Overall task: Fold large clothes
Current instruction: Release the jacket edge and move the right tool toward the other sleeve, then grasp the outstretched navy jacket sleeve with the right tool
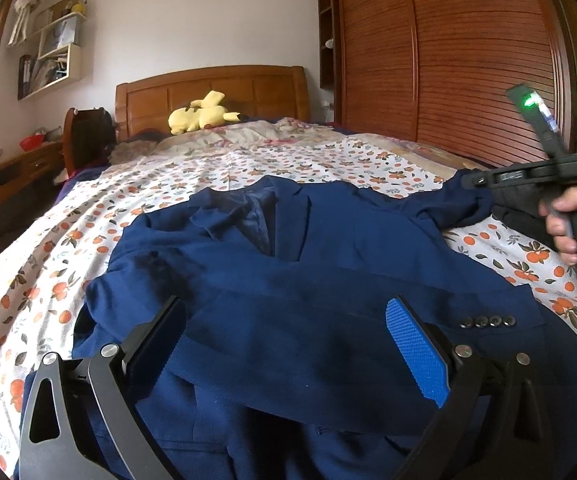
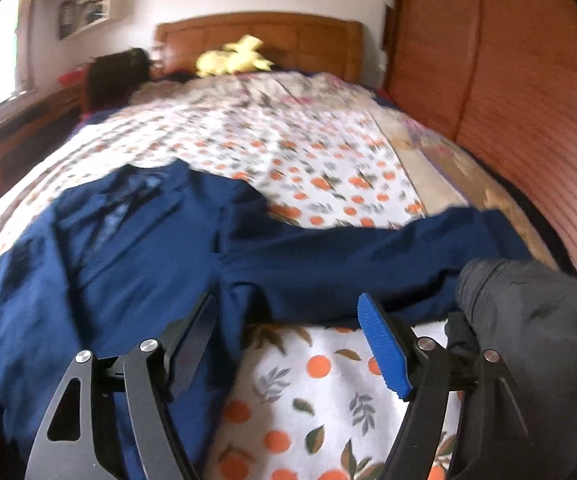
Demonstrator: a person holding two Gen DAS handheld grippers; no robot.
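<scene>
A navy blue suit jacket (image 1: 288, 264) lies face up on the bed, collar toward the headboard. One sleeve, with several cuff buttons (image 1: 488, 321), is folded across its lower front. My left gripper (image 1: 288, 314) hovers over that folded sleeve, jaws wide apart, pads clear of the cloth. In the right wrist view the jacket (image 2: 128, 248) fills the left, and its other sleeve (image 2: 368, 256) stretches out to the right. My right gripper (image 2: 286, 304) stands open just short of that sleeve, above bare sheet. A hand (image 1: 568, 220) holds the right tool at the left wrist view's right edge.
The bed has a white sheet with an orange-fruit print (image 2: 308, 392). A dark grey garment (image 2: 528, 320) lies at the right by my right gripper. A yellow plush toy (image 1: 202, 114) sits by the wooden headboard (image 1: 212, 92). A wooden wardrobe (image 1: 448, 60) runs along the right, a desk (image 1: 4, 176) along the left.
</scene>
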